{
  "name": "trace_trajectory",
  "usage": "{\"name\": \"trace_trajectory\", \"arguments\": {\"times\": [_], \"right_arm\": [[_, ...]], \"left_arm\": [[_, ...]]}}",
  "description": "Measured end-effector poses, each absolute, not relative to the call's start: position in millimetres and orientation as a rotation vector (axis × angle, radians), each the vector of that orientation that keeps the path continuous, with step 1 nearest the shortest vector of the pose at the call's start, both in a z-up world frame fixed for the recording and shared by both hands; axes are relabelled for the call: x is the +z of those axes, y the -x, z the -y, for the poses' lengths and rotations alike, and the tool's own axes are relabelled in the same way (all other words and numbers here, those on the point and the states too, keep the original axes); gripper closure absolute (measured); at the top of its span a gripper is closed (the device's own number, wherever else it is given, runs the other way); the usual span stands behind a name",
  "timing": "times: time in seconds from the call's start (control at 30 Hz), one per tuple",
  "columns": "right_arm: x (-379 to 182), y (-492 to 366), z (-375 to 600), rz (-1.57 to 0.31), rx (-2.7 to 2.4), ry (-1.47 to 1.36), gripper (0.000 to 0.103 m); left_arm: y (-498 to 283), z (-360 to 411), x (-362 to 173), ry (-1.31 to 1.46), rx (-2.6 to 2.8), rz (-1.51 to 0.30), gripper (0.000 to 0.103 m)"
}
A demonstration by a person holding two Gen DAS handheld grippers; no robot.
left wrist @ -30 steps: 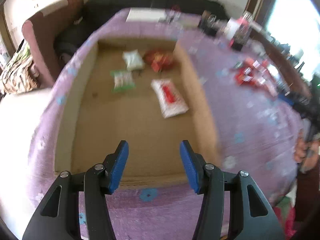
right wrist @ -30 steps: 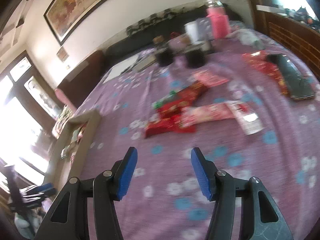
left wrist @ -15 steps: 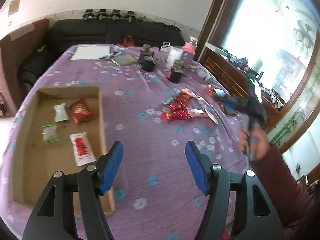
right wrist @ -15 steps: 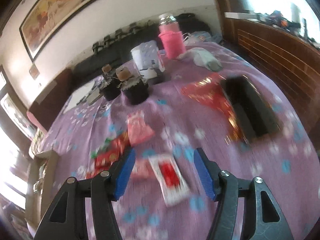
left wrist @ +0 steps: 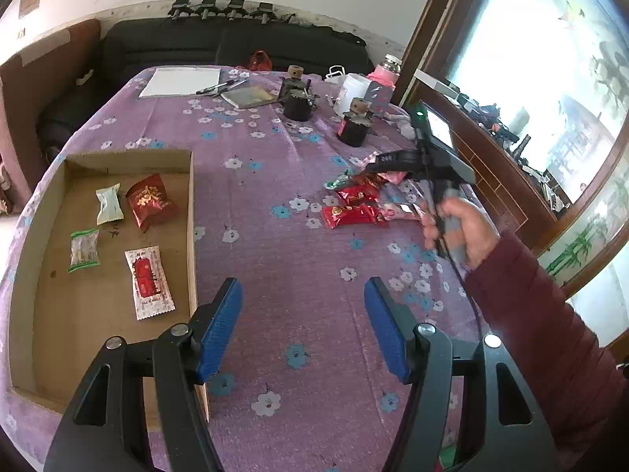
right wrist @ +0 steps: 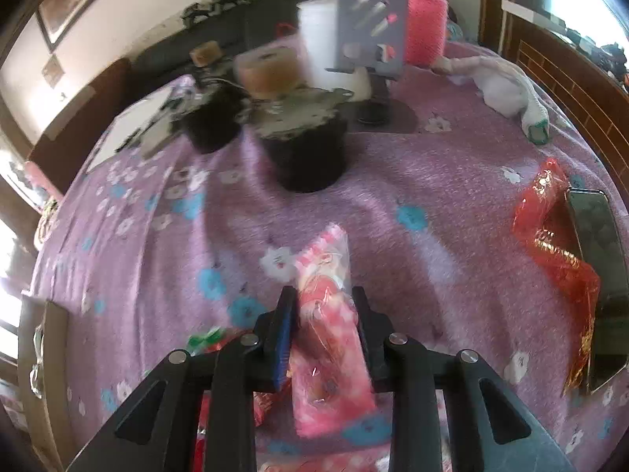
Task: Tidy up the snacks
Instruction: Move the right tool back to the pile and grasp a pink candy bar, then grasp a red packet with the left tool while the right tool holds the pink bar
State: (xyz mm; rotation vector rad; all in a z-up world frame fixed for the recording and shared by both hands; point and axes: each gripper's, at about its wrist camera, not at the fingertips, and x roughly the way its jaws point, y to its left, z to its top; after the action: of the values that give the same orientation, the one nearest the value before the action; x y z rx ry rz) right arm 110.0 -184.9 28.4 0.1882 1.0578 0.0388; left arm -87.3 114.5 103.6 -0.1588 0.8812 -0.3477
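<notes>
A cardboard tray (left wrist: 190,212) lies on the purple flowered tablecloth at the left and holds several snack packets, among them a red one (left wrist: 150,199) and a white-and-red one (left wrist: 148,282). A pile of loose red snack packets (left wrist: 354,212) lies mid-table. My left gripper (left wrist: 302,326) is open and empty, above the cloth beside the tray's right wall. My right gripper (right wrist: 323,316) is shut on a pink snack packet (right wrist: 328,338) by the pile. In the left wrist view the right gripper (left wrist: 397,159) is over the pile, held by a hand.
Two dark jars with lids (right wrist: 304,145) stand behind the pile, with a white cup, a grey card stand (right wrist: 371,33) and a pink bottle (right wrist: 424,23) further back. A red plastic bag (right wrist: 554,244) and a black phone (right wrist: 601,271) lie at the right. Paper and pens (left wrist: 184,82) lie at the far end.
My right gripper moved forward to the pile and closed on the pink packet. My left gripper swung right, away from the tray, staying open.
</notes>
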Motion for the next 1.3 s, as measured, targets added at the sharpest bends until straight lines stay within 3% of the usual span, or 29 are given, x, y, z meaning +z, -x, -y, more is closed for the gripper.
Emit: {"name": "trace_trajectory", "arguments": {"times": [0.17,0.4,0.67,0.87,1.07,1.3], "right_arm": [[32.7,-56.2,160.5,-1.079,0.236,-0.154,0.076],[43.9,7.2,168.8,-0.949,0.208,-0.158,0.076],[38.7,12.4,204.5,-0.903,0.227,-0.331,0.078],[38.6,13.9,220.3,-0.897,0.242,-0.421,0.078],[35.2,12.9,225.0,-0.899,0.256,-0.455,0.078],[34.6,10.7,224.8,-0.901,0.271,-0.468,0.077]], "left_arm": [[81.6,-112.5,95.1,0.185,-0.360,-0.896,0.039],[75.0,-88.4,84.3,0.191,-0.397,-0.920,0.039],[52.3,-55.2,87.4,0.133,-0.365,-0.917,0.039],[-0.7,-23.2,75.8,-0.004,-0.344,-0.927,0.039],[-54.4,-3.3,53.4,0.028,-0.385,-0.997,0.040],[-80.8,27.3,28.6,-0.208,-0.473,-1.002,0.040]]}}
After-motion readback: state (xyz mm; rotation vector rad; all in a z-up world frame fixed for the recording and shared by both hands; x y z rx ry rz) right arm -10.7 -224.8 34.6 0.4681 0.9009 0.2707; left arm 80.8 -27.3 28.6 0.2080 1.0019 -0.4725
